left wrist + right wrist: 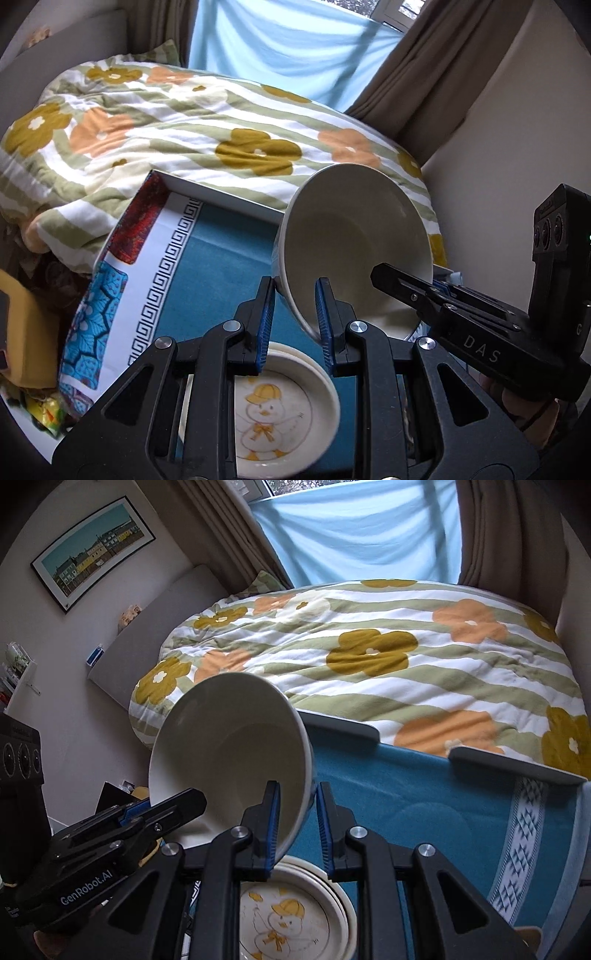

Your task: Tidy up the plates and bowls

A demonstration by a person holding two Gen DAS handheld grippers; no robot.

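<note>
A large cream bowl hangs tilted in the air, its opening turned toward both cameras. My left gripper is shut on the bowl's rim, one blue pad inside and one outside. My right gripper grips the rim on the opposite side. In the right wrist view the bowl sits between the pads of my right gripper, and my left gripper pinches the rim at lower left. Below lies a stack of plates, the top one showing a duck in a yellow cap.
The plates rest on a table with a blue patterned cloth and a raised white edge. Directly behind it is a bed with a floral striped duvet. A yellow object and clutter sit left of the table.
</note>
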